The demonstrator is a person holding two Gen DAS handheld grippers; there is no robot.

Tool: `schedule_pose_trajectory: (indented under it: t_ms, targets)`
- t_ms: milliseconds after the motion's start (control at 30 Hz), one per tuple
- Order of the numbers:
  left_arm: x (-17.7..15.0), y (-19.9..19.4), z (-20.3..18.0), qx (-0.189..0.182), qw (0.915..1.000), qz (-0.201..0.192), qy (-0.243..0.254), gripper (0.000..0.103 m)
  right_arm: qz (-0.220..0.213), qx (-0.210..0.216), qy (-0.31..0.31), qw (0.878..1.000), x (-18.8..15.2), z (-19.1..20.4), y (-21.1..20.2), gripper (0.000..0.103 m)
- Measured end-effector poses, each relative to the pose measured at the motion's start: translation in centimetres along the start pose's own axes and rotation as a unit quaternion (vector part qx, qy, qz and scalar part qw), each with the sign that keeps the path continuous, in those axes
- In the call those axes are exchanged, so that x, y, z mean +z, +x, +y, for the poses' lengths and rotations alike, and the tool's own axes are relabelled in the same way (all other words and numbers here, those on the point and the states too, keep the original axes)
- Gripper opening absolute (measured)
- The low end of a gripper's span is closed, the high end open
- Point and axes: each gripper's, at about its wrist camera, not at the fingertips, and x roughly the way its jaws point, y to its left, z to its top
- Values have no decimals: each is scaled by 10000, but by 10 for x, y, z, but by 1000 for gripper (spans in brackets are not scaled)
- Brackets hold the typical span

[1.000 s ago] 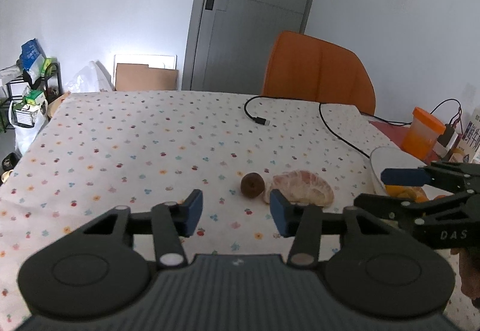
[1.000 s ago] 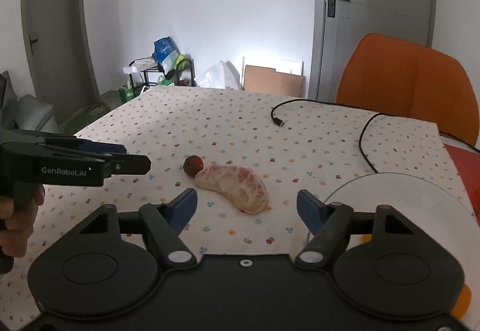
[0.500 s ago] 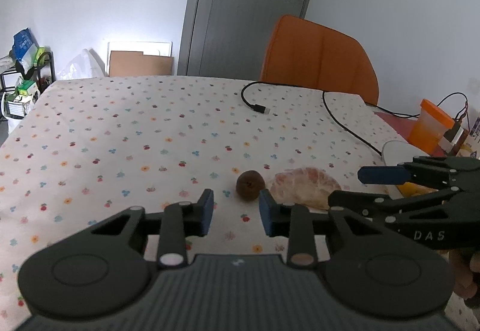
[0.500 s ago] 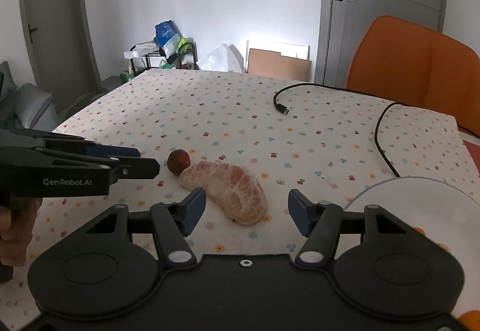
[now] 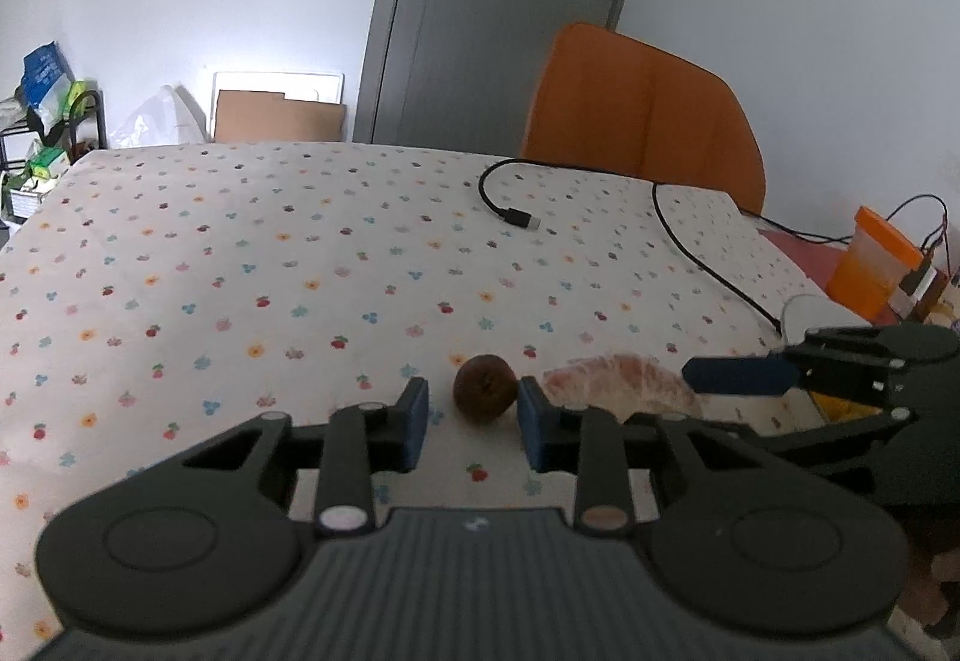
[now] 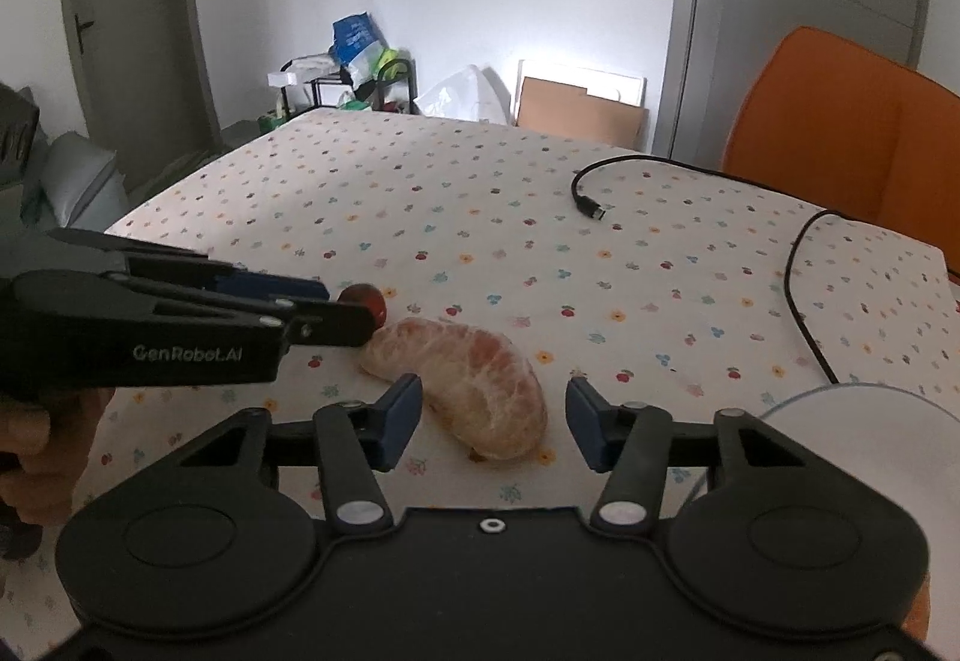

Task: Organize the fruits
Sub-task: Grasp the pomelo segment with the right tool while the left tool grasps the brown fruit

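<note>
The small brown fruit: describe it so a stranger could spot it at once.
On the spotted tablecloth, look at the near edge, between the left tool's blue tips. The small brown fruit sits there, round and dark, unlike the big pale peeled citrus beside it.

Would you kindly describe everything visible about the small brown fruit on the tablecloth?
The brown fruit is small, round and dull reddish-brown, with a dark dimple facing the left camera. It sits on the tablecloth, just left of the peeled citrus piece; whether they touch is unclear. The left gripper is open around it, the fruit lying between the blue pads near their tips. The right pad looks very close to it, but contact cannot be confirmed.
</note>
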Motion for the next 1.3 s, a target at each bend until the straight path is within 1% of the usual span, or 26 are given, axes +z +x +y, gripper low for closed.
schedule_pose_trajectory:
  t_ms: [33,200,400,467,600,667,800,933,1067,1100,1133,1233,1300]
  targets:
    - [0,1,0,-2,10000,36,-16,19,46,18,1,10000,0,0,2,47]
    - [-7,-3,2,-22,10000,-50,-82,18,163,-4,-112,9998,1,4,8,47]
    - [-16,-16,6,10,9999,-88,-87,18,183,-150,-126,9996,-2,10,4,43]
    - [-18,-19,9,30,9999,-102,-100,18,174,-191,-123,9996,-3,13,3,39]
    - [-22,-28,15,75,9998,-138,-140,18,212,-121,-63,9997,-7,17,-4,38]
    - [-24,-31,17,70,9998,-145,-146,18,233,-12,-40,9997,-9,20,-9,37]
    - [-28,-36,21,41,9998,-157,-153,18,170,-49,-65,9998,-10,28,-15,38]
    - [-28,-38,24,24,9998,-149,-154,18,164,-145,39,9998,-7,26,-11,42]
    - [-27,-37,24,-28,9999,-106,-118,18,102,-108,53,9999,-3,25,-7,43]
    - [-27,-37,24,-25,9999,-102,-124,18,96,-101,51,9999,-2,25,-5,43]
    - [-26,-37,24,6,9999,-104,-114,21,102,-97,56,9999,-2,25,-3,43]
    - [-25,-36,17,50,9999,-112,112,23,105,-103,51,9999,0,25,2,43]
    - [-25,-33,15,84,9999,-76,108,24,100,-80,54,9999,0,24,5,43]
